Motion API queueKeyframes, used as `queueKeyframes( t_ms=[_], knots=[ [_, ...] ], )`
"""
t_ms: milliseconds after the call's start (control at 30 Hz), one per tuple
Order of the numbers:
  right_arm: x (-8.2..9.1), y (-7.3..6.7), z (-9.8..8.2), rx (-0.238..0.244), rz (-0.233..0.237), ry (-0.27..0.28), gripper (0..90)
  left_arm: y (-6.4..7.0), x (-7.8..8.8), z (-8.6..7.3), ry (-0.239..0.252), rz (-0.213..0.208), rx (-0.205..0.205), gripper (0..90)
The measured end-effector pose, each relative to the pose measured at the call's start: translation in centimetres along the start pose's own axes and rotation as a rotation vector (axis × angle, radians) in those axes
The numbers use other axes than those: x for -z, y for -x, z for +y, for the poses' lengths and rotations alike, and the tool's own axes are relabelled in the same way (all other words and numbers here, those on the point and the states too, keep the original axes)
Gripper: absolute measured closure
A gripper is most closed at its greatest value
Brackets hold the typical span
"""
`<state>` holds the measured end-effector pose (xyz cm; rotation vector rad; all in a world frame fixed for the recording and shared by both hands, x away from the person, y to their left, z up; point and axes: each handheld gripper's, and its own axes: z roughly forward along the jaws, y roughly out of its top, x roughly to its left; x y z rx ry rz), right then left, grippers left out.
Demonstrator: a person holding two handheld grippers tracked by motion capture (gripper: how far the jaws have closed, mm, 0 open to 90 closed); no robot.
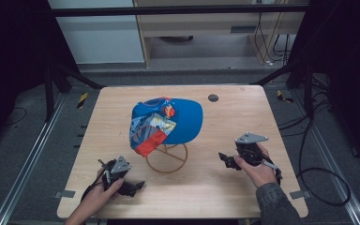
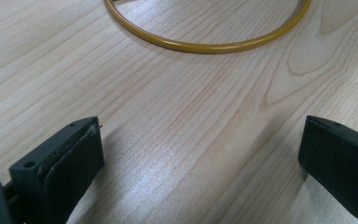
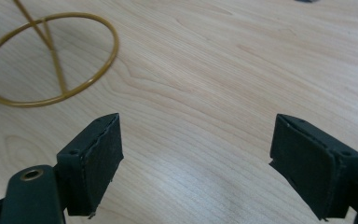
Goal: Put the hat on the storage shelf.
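While the cap [image 1: 167, 121] sits on its gold wire stand [image 1: 167, 158] mid-table, nothing's been grabbed, so the job looks barely started imo. High view: left gripper [image 1: 136, 186] lies low near the front edge of the table [image 1: 234, 187], and the stand's ring is just ahead of it and a bit to its right, w/ the cap above that. Right gripper [image 1: 223, 158] hangs on the other side, jaws pointing toward the stand, the cap ahead of it and higher up. Both are well apart from the cap. Left gripper view: jaws wide apart, bare wood between them, the ring's curve straight ahead, not touching. Right gripper view: jaws also spread wide w/ nothing between, ring w/ its two upright wires ahead and off to its left. What's left, I'd guess: pretty much everything, i.e. reach in, grip the cap, lift it off. Containers: none here tbh, the stand is the closest thing to a holder and it carries the cap. Small dark disc [image 1: 213, 98] sits far beyond the right gripper, untouched.
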<state>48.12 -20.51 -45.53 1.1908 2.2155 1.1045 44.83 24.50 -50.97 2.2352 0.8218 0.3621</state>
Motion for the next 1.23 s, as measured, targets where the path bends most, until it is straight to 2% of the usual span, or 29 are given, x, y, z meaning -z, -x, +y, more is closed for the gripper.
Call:
queueKeyframes(
  t_ms=[200, 300, 467, 733, 867, 967, 1233],
  knots=[
    [-1.7, 0.5, -1.3, -0.074, -0.021, -0.023, 14.1, 0.0, 0.0, 0.0, 0.0, 0.0, -0.003, 0.0],
    [-2.2, 0.6, -1.9, -0.09, -0.034, -0.037, 13.7, 0.0, 0.0, 0.0, 0.0, 0.0, -0.003, 0.0],
    [-2.8, 0.6, -2.5, -0.087, -0.047, -0.06, 12.3, 0.0, 0.0, 0.0, 0.0, 0.0, -0.003, 0.0],
    [-3.5, 0.1, -3.9, -0.123, -0.071, -0.077, 9.4, 0.0, 0.0, 0.0, 0.0, -0.001, -0.003, 0.0],
    [-3.6, -0.3, -4.2, -0.105, -0.101, -0.072, 8.6, 0.0, 0.0, 0.0, 0.0, -0.001, -0.003, 0.0],
    [-3.8, -0.6, -4.2, -0.069, -0.127, -0.084, 7.7, 0.0, 0.0, 0.0, 0.0, -0.001, -0.003, 0.0],
    [-3.5, -1.2, -4.5, -0.095, -0.159, -0.082, 7.3, 0.0, 0.0, 0.0, 0.0, -0.001, -0.003, 0.0]
  ],
)
